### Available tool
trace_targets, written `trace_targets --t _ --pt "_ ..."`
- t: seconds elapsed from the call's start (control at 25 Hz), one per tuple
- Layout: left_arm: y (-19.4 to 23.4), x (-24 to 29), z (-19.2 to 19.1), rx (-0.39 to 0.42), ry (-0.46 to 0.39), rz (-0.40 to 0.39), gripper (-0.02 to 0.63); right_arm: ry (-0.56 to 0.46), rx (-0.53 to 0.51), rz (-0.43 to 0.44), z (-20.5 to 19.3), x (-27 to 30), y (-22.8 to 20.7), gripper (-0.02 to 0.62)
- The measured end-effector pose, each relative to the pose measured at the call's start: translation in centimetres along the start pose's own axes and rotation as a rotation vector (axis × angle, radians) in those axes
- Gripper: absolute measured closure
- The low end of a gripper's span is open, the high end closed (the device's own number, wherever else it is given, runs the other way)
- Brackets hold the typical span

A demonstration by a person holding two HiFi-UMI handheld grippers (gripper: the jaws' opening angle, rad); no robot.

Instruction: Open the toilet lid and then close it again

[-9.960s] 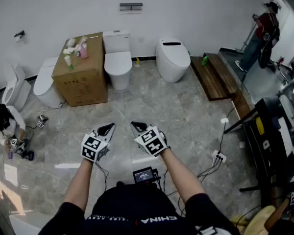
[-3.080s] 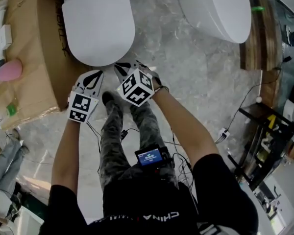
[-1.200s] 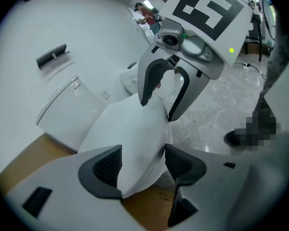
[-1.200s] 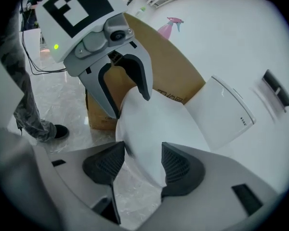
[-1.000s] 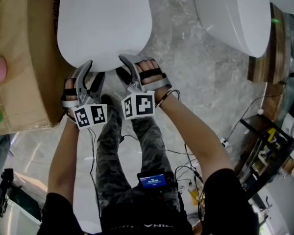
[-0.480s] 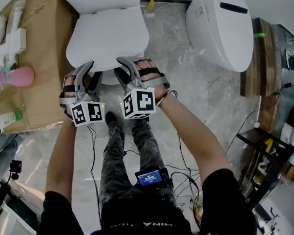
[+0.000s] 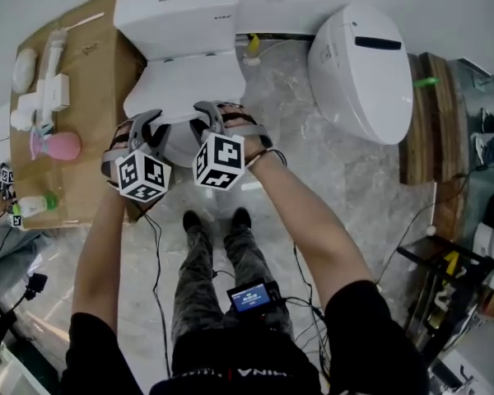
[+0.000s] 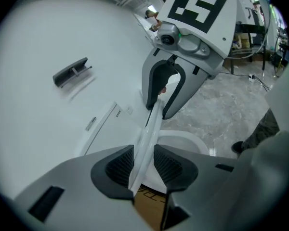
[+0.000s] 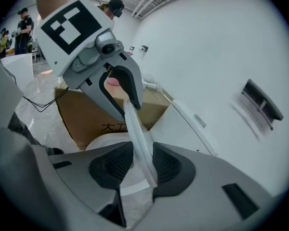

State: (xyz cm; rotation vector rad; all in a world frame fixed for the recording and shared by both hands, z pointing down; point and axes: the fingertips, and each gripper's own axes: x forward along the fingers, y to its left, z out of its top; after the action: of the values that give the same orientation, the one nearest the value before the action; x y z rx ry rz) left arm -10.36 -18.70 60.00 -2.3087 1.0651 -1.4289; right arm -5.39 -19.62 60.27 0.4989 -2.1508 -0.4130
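Observation:
The white toilet lid (image 7: 189,85) is raised and tilted up toward the tank (image 7: 181,11), with the bowl (image 7: 177,145) showing under it. Both grippers hold its front edge side by side. My left gripper (image 7: 148,126) has just been closing, and the thin lid edge (image 8: 149,134) now sits pinched between its pads (image 8: 119,166). My right gripper (image 7: 212,115) has also just been closing, and its pads (image 9: 167,165) clamp the same edge (image 9: 137,129). Each gripper view shows the other gripper on the lid: the right gripper (image 8: 161,105) and the left gripper (image 9: 127,100).
A cardboard box (image 7: 82,97) with bottles and a pink object on top stands tight against the toilet's left. A second white toilet (image 7: 362,72) stands to the right, then a wooden platform (image 7: 428,122). My shoes (image 7: 218,219) are right before the bowl. Cables lie on the floor.
Both grippers have risen together with the lid's front edge, swinging the lid from flat on the bowl to tilted up toward the tank. The jaws of both have narrowed onto the edge.

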Motion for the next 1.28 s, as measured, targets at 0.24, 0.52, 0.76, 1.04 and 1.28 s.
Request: trace_targets --t 0.24,0.52,0.76,1.04,1.28 --pt "3.0 0.2 1.0 -0.095 0.061 -0.015 0.472 0.025 0.048 0.009 1.1 0.1 -2.9 0.462" --pt "7.9 1.1 2.3 -0.150 0.085 -0.044 0.469 0.032 0.096 0.000 2.5 0.9 -7.7 0.460" --pt "13.0 2.6 3.2 -0.163 0.041 -0.066 0.469 0.063 0.147 -0.017 4.2 2.7 -12.4 0.460" --pt "18.8 5.6 4.2 -0.193 0.020 -0.104 0.469 0.151 0.191 -0.026 5.0 5.4 -18.5 0.460" --pt "22.0 7.8 4.2 -0.168 0.053 -0.112 0.466 0.225 0.244 -0.050 5.4 7.7 -21.8 0.448"
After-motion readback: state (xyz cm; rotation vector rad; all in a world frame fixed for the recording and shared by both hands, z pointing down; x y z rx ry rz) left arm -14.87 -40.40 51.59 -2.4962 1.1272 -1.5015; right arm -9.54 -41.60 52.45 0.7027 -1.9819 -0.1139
